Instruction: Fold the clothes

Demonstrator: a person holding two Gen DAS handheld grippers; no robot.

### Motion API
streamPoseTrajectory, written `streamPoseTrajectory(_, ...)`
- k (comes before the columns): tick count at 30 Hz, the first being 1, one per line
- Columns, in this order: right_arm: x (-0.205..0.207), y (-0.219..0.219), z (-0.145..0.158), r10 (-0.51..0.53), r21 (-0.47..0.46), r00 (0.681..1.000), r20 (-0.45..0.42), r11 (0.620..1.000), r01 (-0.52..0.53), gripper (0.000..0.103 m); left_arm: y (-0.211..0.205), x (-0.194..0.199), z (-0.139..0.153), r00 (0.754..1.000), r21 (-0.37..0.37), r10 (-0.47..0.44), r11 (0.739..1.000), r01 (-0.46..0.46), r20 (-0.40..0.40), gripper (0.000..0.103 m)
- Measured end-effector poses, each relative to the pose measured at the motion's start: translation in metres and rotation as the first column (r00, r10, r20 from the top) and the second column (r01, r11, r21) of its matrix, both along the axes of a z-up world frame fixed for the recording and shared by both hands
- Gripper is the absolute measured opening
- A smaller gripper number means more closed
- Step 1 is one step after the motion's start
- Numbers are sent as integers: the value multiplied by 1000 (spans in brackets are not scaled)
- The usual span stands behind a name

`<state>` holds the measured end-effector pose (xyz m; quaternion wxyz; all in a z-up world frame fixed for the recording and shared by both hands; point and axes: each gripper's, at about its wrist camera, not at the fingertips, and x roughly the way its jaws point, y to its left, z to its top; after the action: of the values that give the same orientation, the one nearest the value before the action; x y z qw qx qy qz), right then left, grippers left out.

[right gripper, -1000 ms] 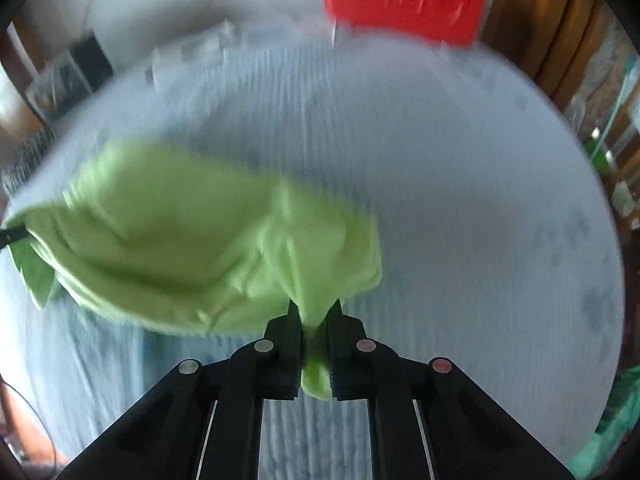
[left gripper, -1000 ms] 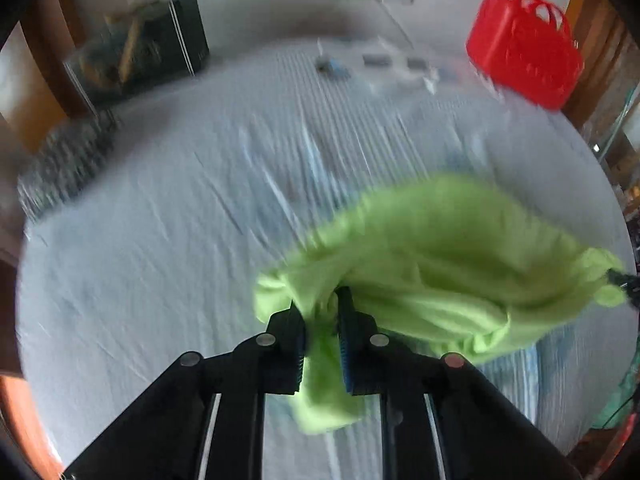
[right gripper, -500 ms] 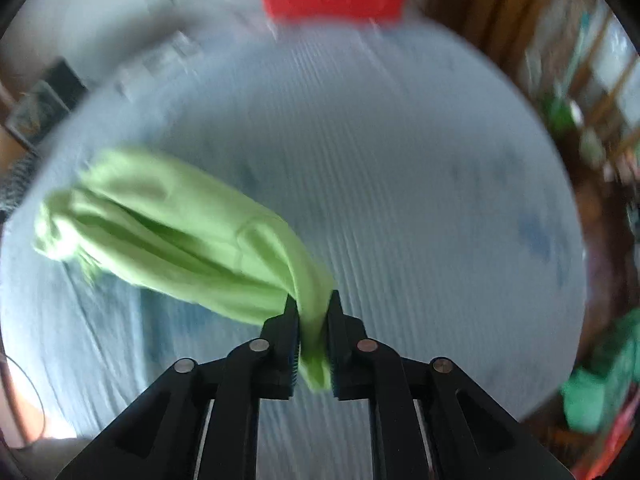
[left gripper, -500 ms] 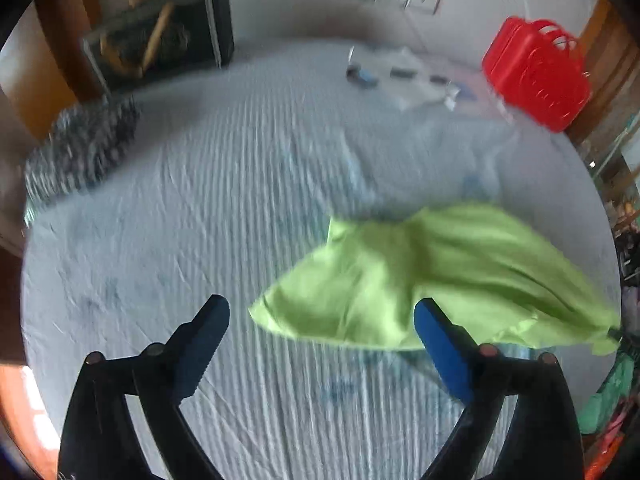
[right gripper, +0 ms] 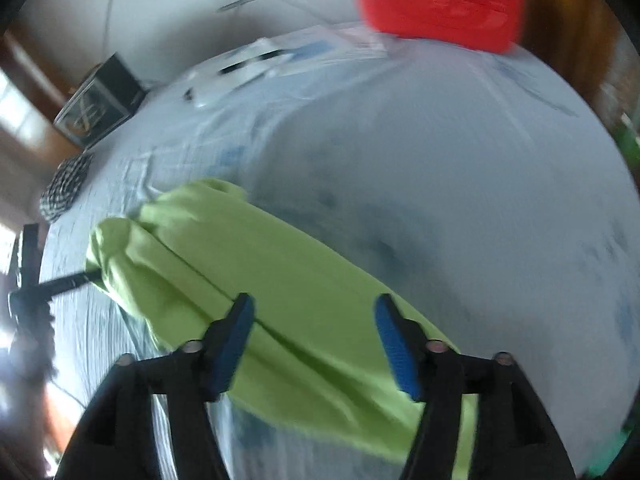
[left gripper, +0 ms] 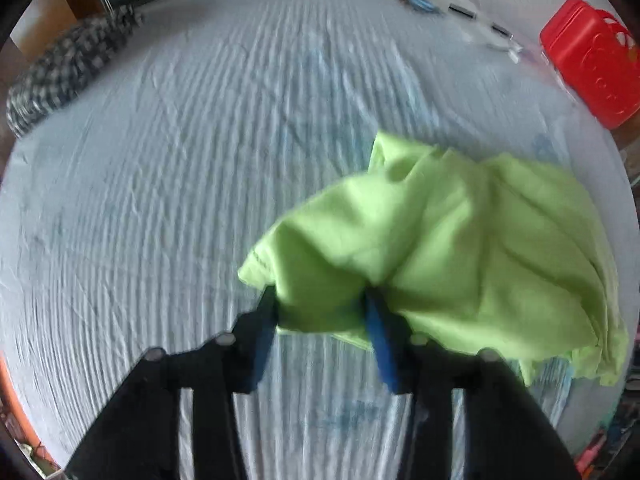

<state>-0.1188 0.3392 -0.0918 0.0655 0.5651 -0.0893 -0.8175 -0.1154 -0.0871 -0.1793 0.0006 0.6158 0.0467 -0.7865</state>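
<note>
Both tools stand with their blue-padded fingers spread wide over a lime-green garment (left gripper: 460,248) that lies bunched on the bed sheet (left gripper: 180,184). Seen from the left wrist, the left tool (left gripper: 320,304) has a fold of the green cloth draped across the gap between its fingertips, the fabric touching both tips, yet the fingers are not pressed together on it. Seen from the right wrist, the right tool (right gripper: 314,312) hangs over the long creased body of the garment (right gripper: 280,292), gripping nothing; whether its tips touch the cloth cannot be told through the blur. A red plastic basket (left gripper: 588,64) sits at the far right edge of the bed, a checked black-and-white cloth (left gripper: 64,72) lies at the far left, and small papers (right gripper: 256,68) are scattered near the wall.
</note>
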Motion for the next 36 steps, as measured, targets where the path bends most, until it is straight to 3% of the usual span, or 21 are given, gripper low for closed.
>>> streamPoseTrajectory(1,-15,-11,-6,24,-5,1000,1,1000,-24,85,5,3,5,1000,-12,-20,1000,20,-8,22)
streamPoseTrajectory(2,-26,-18,-13,40,-6,999,5,999,-40,87,7,6,9,999,-12,-26,1000,26,-19,18)
streamPoseTrajectory(9,-82,-75,-64,127,8,991,38,992,-127,87,10,30,45,995,13,-57,998,58,-80,15)
streamPoseTrajectory(10,-84,-80,-66,144,6,989,44,989,-145,64,10,33,48,994,16,-68,997,69,-86,15)
streamPoseTrajectory(11,-83,-84,-64,160,-4,986,41,987,-160,19,10,37,52,993,18,-79,997,81,-92,15)
streamPoseTrajectory(12,-79,-84,-59,165,-19,986,35,986,-165,9,11,41,55,991,21,-90,996,92,-98,15)
streamPoseTrajectory(15,-49,-70,-22,169,-37,985,-41,985,-170,8,11,52,65,986,28,-122,992,126,-115,15)
streamPoseTrajectory(18,0,-35,12,120,-11,990,-74,993,-121,7,12,63,75,979,35,-154,986,160,-132,15)
streamPoseTrajectory(20,41,0,22,54,27,998,-39,998,-53,7,16,75,71,978,43,-181,982,186,-107,15)
streamPoseTrajectory(24,98,56,-6,-82,63,989,124,995,74,7,12,82,56,983,58,-177,982,179,-39,19)
streamPoseTrajectory(27,121,79,-19,-170,29,974,153,986,167,12,9,88,45,985,69,-175,982,174,11,34)
streamPoseTrajectory(29,119,79,-12,-182,3,977,113,983,183,32,4,90,44,988,68,-155,986,154,12,55)
streamPoseTrajectory(30,112,76,-7,-177,-8,980,87,984,178,39,1,89,47,990,64,-138,988,138,-1,55)
streamPoseTrajectory(32,85,62,3,-139,-30,989,44,990,141,63,-5,87,48,994,43,-104,994,105,-28,55)
streamPoseTrajectory(34,54,45,13,-93,-52,996,1,994,93,72,-8,81,41,997,3,-74,997,74,-35,55)
streamPoseTrajectory(36,23,25,18,-52,-60,998,-30,997,50,73,-11,75,32,998,-16,-49,999,49,-32,55)
